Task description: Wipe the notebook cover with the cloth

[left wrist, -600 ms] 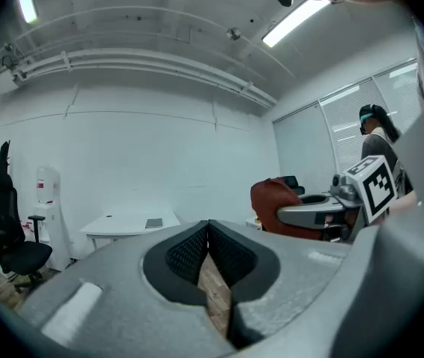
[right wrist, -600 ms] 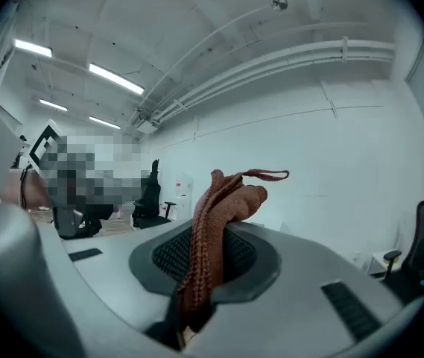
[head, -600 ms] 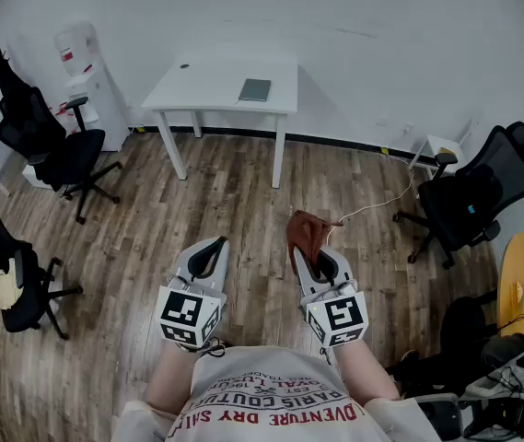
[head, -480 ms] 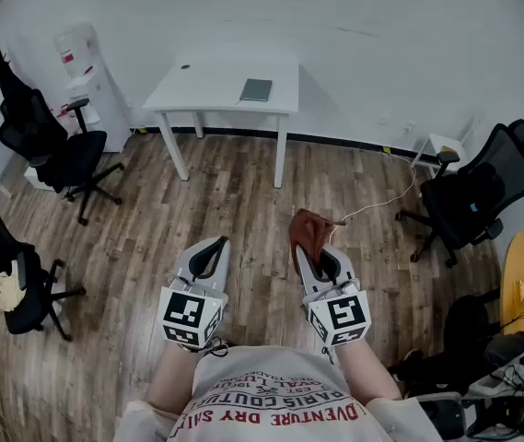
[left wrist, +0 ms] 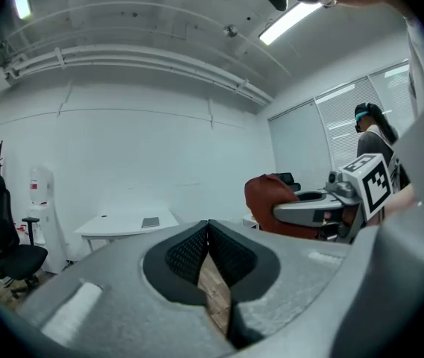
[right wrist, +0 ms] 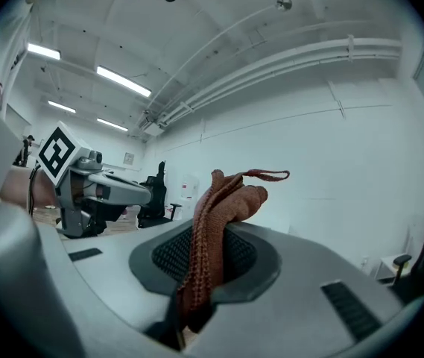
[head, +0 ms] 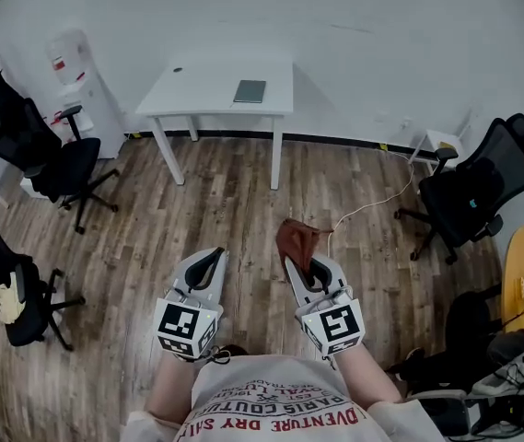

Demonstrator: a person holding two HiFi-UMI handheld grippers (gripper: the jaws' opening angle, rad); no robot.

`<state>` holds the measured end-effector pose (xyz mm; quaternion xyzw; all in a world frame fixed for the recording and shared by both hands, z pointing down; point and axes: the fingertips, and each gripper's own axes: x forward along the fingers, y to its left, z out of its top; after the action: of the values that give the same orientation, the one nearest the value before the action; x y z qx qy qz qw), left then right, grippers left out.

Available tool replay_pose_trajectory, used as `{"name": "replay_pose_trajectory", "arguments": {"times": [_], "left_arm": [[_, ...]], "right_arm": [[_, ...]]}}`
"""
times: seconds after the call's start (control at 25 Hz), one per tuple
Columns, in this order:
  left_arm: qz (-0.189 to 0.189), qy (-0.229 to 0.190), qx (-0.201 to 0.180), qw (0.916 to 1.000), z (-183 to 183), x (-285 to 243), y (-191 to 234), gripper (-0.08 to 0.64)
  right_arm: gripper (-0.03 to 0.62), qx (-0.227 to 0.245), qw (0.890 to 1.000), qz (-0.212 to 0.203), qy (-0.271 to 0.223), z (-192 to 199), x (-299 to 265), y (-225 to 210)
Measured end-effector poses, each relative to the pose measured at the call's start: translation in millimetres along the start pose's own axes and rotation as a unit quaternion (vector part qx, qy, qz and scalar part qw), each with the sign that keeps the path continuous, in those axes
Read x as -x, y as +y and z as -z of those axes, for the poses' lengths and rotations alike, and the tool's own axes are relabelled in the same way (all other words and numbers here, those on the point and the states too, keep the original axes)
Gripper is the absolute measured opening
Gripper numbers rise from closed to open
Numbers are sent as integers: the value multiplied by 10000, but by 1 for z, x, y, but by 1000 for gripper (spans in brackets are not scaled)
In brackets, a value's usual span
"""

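Note:
A grey notebook (head: 250, 91) lies on a white table (head: 197, 98) against the far wall; it also shows small in the left gripper view as the notebook (left wrist: 150, 221). My right gripper (head: 292, 258) is shut on a rust-brown cloth (head: 296, 240), which bunches out past the jaw tips; in the right gripper view the cloth (right wrist: 213, 227) stands pinched between the pads. My left gripper (head: 211, 258) is shut with nothing in it, its pads meeting at the tips (left wrist: 208, 226). Both are held over the floor, well short of the table.
Wood-plank floor (head: 234, 201) lies between me and the table. Black office chairs stand at left (head: 59, 159), lower left (head: 8, 284) and right (head: 469, 201). A water dispenser (head: 73, 81) stands left of the table. A cable (head: 372, 205) runs across the floor; a yellow round table (head: 519, 279) is at right.
The view has shifted slightly; both grippers sit a little lower and left in the head view. The cloth stays pinched in the right gripper.

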<state>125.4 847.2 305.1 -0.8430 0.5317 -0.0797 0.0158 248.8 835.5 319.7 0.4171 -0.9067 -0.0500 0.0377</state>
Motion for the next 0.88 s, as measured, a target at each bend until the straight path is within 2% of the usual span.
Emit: {"name": "replay_pose_trajectory", "arguments": {"times": [0.2,0.4,0.64,0.88], "left_arm": [[198,172,93,9996,16,-13,4,11],[351,213,140,9991,27,-41,37,11],[596,268,328,9973,49,-96,108,11],[811,23,55,9967,24,-162,209,11]], "right_arm": [[72,-281,9993,157,180,12,-15,-13],[74,-323,9991,117,258,21,-58,-21],[74,-305,9980,297,467,34,-139,-41],[74,-351,9969,406,583,20,-239,-64]]}}
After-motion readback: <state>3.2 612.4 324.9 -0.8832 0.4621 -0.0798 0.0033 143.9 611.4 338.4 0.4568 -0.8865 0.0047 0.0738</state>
